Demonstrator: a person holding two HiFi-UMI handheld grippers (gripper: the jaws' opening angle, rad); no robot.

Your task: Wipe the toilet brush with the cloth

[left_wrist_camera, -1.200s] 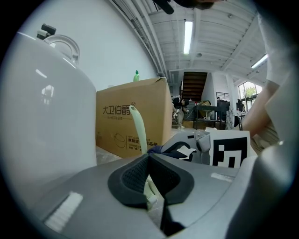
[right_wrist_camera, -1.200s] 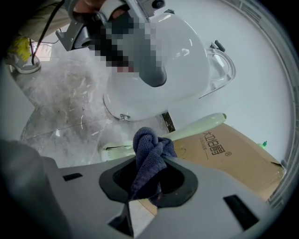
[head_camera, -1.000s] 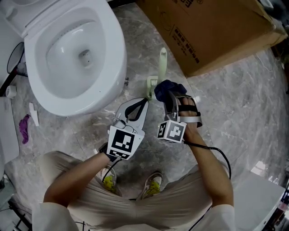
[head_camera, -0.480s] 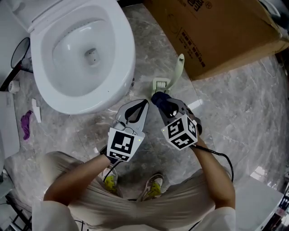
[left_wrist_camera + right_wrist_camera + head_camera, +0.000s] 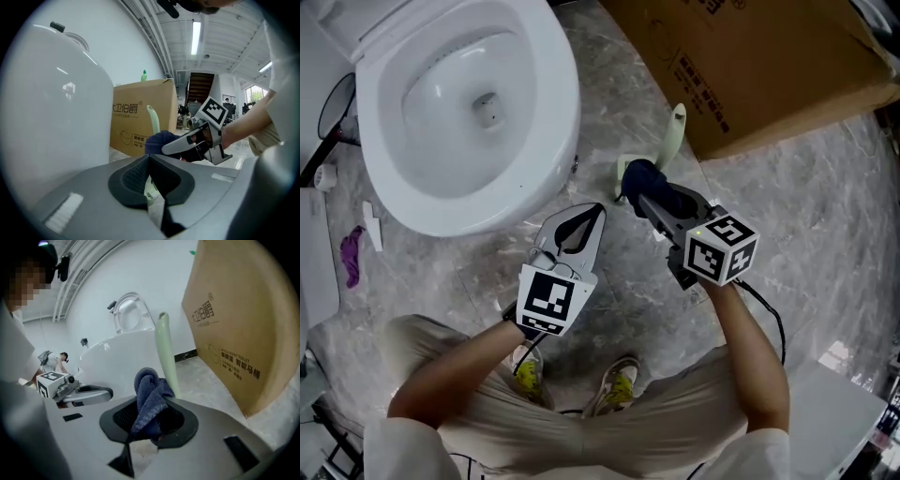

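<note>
Because a brush cannot be rubbed well while it lies loose, the toilet brush (image 5: 675,129) is propped up between the two tools and not laid on the floor (image 5: 806,216). Its pale green handle (image 5: 164,352) is tilted toward the cardboard box (image 5: 769,66). Whether its lower end touches the floor cannot be told.

The left hand-held gripper (image 5: 598,212) is closed, and a pale green piece is seen pinched in the narrow gap of its jaws. This is judged to be the lower end of the brush, gripped there so that the handle is left free for wiping. The right hand-held gripper (image 5: 645,194) is clamped on the dark blue cloth (image 5: 639,176), which is bunched between its jaws. The cloth is pressed against the handle low down, near the tip of the left one. It is likely carried this way so that a thick fold, not bare jaws, is brought against the plastic. The upper handle is bare of cloth, so most of the wiping is judged to remain.

The toilet (image 5: 561,98) beside the work stands open, and nothing but the drain hole is seen in its bowl (image 5: 441,84). The box is shut on the sides that show, so its contents cannot be told.
</note>
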